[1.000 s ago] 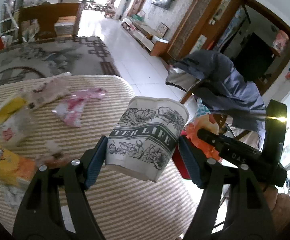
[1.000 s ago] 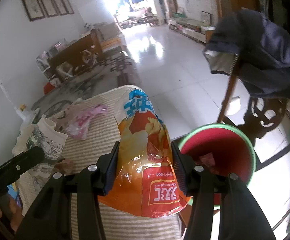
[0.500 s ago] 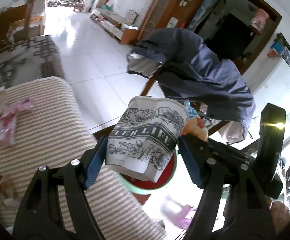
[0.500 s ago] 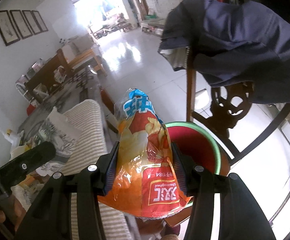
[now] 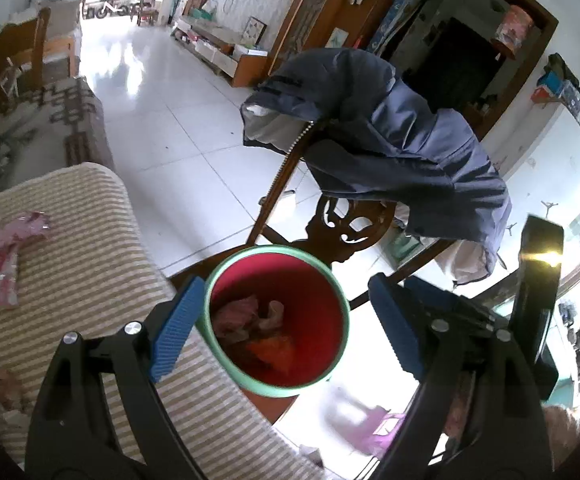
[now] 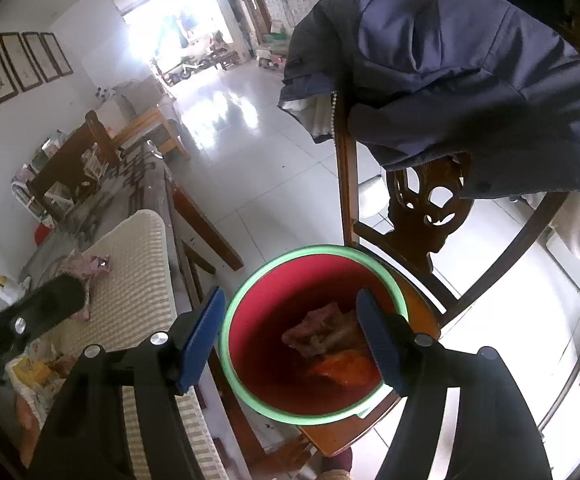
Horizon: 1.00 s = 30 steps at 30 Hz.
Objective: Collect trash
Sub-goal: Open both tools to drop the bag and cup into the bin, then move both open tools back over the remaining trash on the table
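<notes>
I had both grippers over the red bin (image 5: 331, 280), left gripper (image 5: 286, 332) and right gripper (image 6: 290, 334) spread wide, holding nothing. The next trash, a pink wrapper (image 5: 0, 256) on the striped table (image 5: 90, 248), lay back to my left, nearer the left gripper.

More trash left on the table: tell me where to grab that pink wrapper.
Take the pink wrapper by its raised crumpled end, from above. It lies flat on the striped cloth, so a side approach would probably slide under nothing. The left gripper is open and nearer.
</notes>
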Tool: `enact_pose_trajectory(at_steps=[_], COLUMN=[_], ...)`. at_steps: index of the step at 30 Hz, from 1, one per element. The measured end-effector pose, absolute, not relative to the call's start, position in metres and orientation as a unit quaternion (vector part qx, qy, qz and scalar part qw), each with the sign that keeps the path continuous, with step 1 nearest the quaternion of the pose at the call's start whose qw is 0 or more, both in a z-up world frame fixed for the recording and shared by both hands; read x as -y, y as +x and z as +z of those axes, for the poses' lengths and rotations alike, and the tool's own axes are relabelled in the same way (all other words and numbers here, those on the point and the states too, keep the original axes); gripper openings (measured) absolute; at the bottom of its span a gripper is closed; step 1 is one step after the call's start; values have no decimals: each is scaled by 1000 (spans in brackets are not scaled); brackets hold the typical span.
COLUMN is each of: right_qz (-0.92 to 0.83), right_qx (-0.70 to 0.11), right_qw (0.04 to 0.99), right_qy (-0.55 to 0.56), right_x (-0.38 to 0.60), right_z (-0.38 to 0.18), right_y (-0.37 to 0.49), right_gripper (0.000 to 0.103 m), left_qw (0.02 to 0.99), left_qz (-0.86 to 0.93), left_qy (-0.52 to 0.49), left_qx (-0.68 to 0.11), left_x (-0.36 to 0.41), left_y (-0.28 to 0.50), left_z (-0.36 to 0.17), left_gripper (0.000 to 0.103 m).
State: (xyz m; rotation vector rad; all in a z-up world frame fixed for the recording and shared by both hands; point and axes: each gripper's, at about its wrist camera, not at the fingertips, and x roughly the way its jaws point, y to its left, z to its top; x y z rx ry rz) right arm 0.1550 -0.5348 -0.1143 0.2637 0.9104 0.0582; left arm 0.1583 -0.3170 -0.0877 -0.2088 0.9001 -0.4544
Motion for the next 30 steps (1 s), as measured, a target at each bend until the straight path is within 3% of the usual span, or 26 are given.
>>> enact_pose_trajectory(at_steps=[11, 30], right_qz=[66, 194], right_qx=[-440, -472], right_qw=[889, 860], right_qy=[112, 0], right_x=[474, 253], right_z=[-112, -130], right_y=[164, 135], right_gripper=[71, 72], left_qw=[885, 894], left_qz=[-142, 4], left_qy=[-113, -194], left_qx=[-428, -403], left_x=[243, 21], left_y=[114, 42], left_z=[-90, -93], left_gripper=[82, 82])
